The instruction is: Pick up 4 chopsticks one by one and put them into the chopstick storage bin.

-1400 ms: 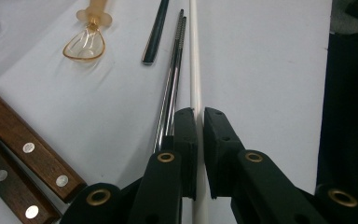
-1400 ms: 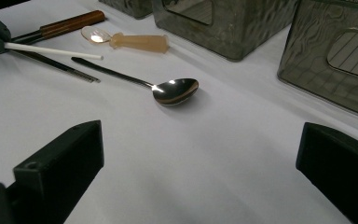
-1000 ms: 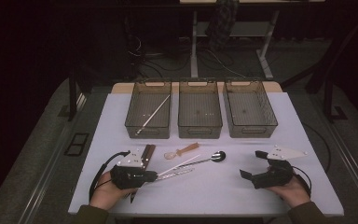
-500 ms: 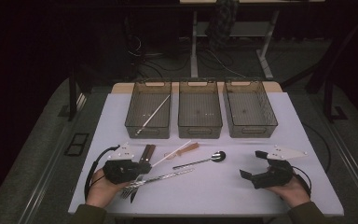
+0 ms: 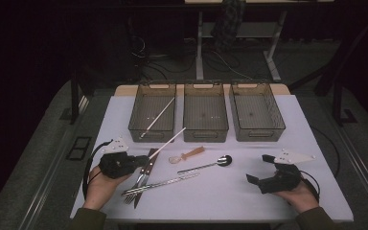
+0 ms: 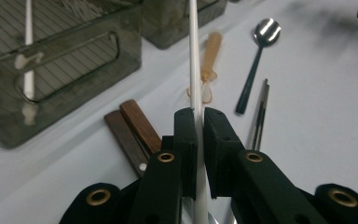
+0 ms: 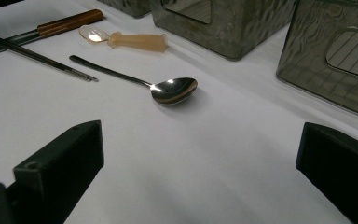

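Three smoky bins point(image 5: 152, 117) line the far side of the white table point(image 5: 230, 196); the leftmost already holds one white chopstick point(image 5: 157, 118). At the left, the left gripper point(image 5: 135, 162) pinches a second white chopstick point(image 5: 167, 143), and the left gripper view shows what the high view blurs: the jaws clamped narrow on the stick point(image 6: 194, 70), two wooden handles point(image 6: 133, 130) just below. A second ago that stick lay among the cutlery; it now slants up toward the leftmost bin. Mid-table lie one steel spoon point(image 5: 206, 165), one amber spoon point(image 5: 187, 155), and a metal chopstick pair point(image 5: 165, 184). At the right, the right gripper point(image 5: 258, 168) rests with jaws wide, holding nothing.
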Demonstrator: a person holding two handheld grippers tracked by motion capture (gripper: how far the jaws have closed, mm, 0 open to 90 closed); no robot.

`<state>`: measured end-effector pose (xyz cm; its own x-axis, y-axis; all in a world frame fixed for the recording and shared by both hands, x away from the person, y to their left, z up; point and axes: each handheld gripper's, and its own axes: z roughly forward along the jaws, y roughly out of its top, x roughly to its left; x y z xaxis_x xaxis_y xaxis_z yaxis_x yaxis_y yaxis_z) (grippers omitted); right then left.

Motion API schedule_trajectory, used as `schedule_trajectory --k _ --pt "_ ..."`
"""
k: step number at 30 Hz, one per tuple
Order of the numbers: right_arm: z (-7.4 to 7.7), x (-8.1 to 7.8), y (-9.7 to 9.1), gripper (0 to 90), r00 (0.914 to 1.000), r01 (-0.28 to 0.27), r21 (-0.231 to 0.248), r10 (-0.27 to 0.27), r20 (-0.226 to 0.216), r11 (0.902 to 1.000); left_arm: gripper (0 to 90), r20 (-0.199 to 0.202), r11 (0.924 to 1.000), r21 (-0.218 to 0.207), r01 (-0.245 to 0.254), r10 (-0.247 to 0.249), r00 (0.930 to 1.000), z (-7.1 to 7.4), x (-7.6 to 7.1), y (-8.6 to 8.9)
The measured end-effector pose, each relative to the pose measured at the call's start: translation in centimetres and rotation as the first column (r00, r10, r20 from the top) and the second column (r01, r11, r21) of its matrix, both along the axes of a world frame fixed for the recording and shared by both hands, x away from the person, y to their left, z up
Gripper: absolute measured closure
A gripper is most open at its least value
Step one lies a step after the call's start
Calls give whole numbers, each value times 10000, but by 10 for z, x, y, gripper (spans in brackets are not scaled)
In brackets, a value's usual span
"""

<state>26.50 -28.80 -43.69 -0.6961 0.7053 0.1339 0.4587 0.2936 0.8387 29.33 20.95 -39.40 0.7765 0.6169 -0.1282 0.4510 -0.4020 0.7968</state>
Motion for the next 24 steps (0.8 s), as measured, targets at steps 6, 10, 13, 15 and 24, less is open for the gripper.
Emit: schedule_trajectory --k 6,10,13,15,24 --pt "0 0 0 4 10000 3 -10 -3 6 10000 836 35 9997 -126 -203 203 9998 3 7 2" --pt "0 0 0 4 10000 8 -7 -8 -4 10000 836 39 9987 -303 -421 423 9991 6 13 4" --pt "-1 0 0 4 10000 17 -6 -17 -21 10000 836 45 9980 -356 -529 531 9986 8 18 6" --pt "-1 0 0 4 10000 5 -28 -5 -18 10000 836 51 9975 -403 -574 577 9983 8 21 6" --pt "-1 1 0 4 10000 33 -9 -33 -36 10000 836 136 9963 -440 -745 751 9971 13 34 3"
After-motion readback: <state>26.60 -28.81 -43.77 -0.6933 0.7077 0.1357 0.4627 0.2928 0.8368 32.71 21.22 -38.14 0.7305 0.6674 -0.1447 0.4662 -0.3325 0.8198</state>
